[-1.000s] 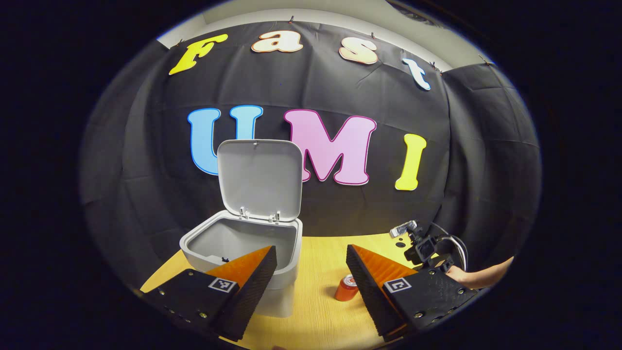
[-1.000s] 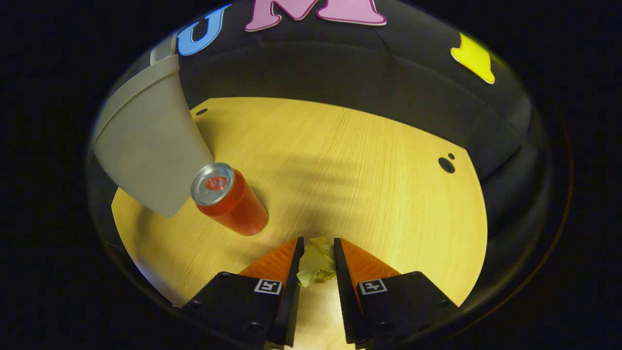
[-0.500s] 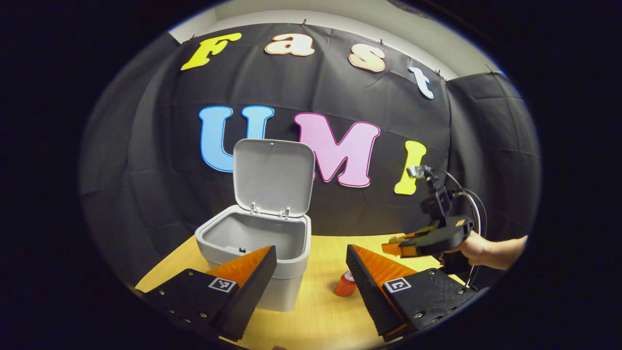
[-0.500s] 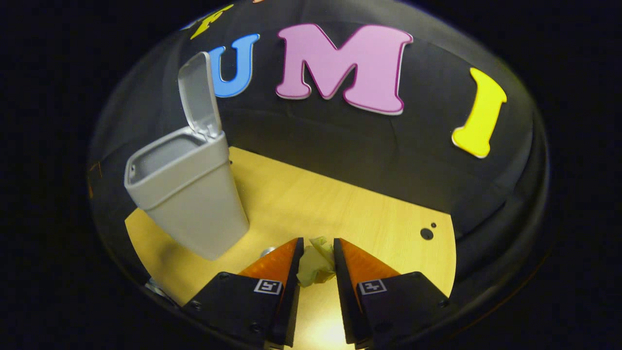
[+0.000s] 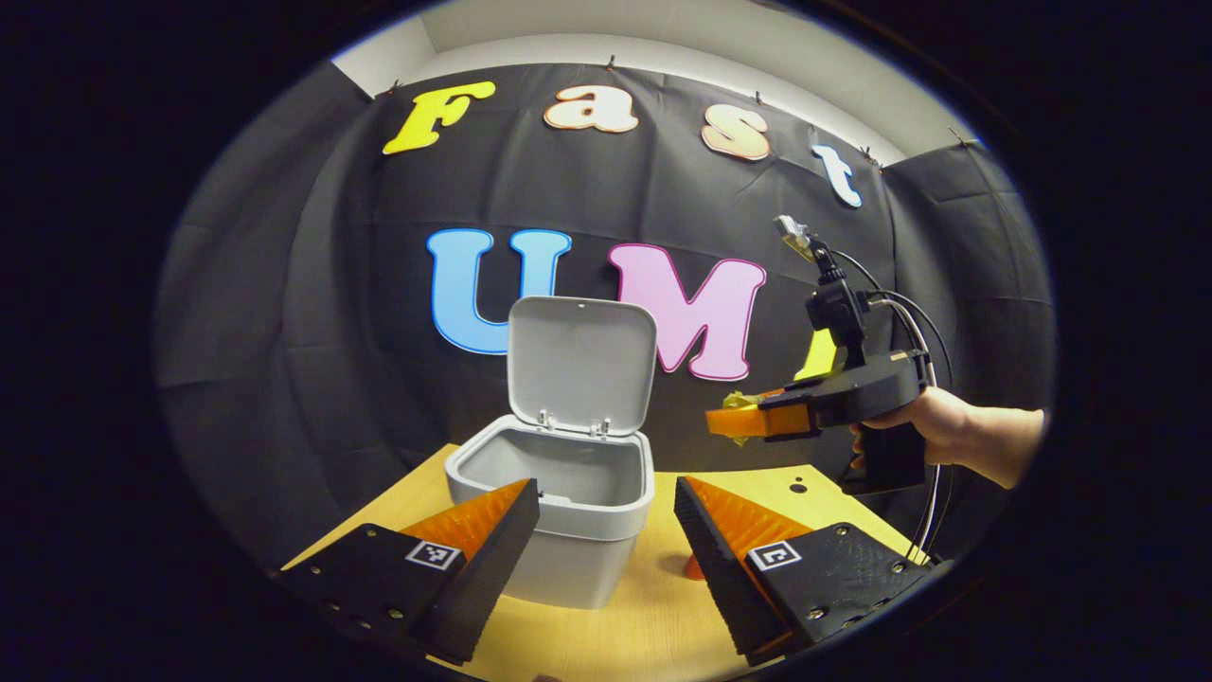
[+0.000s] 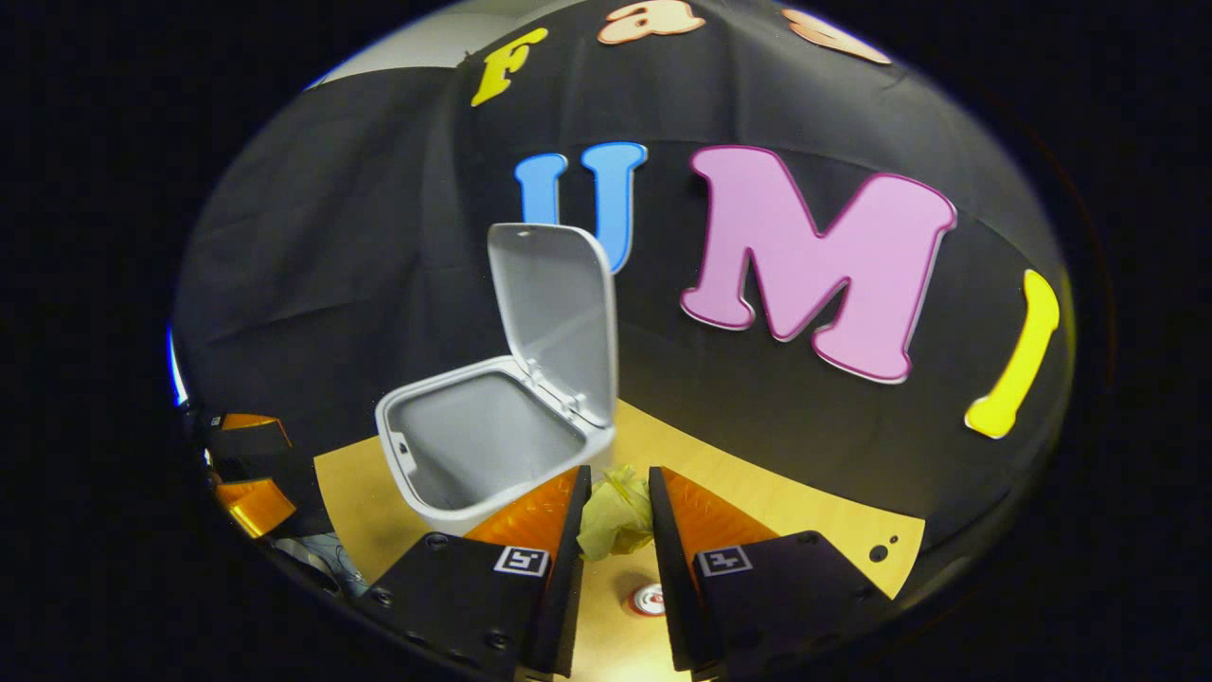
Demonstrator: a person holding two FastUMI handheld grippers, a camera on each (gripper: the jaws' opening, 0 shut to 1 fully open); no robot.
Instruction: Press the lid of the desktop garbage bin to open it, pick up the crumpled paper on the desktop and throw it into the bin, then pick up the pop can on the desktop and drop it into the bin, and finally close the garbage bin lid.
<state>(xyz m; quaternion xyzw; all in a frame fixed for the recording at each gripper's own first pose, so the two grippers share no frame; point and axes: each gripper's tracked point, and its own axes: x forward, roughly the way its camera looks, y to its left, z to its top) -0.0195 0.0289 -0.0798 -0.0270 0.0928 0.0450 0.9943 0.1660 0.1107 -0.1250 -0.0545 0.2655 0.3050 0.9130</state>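
Wooden table (image 5: 653,606) surface carries a grey bin (image 5: 568,530) in front of the black cloth wall. Bin lid (image 5: 580,365) stands upright on its rear hinges, so the bin is open and its grey interior is visible.

Left tongs (image 5: 606,559) sit low in front of the bin with the fingers spread wide apart and nothing between them. A red can (image 5: 694,568) stands on the table just right of the bin, mostly hidden behind the right-hand finger.

Right tongs (image 5: 727,423) are held in the air by a hand (image 5: 933,426), above table level and to the right of the bin, tips pointing toward it. In the right gripper view these tongs (image 6: 616,516) pinch a crumpled yellow paper (image 6: 614,516) between both fingers. From there the open bin (image 6: 473,455) lies ahead and to the left, and the can top (image 6: 648,599) shows on the table below the paper.
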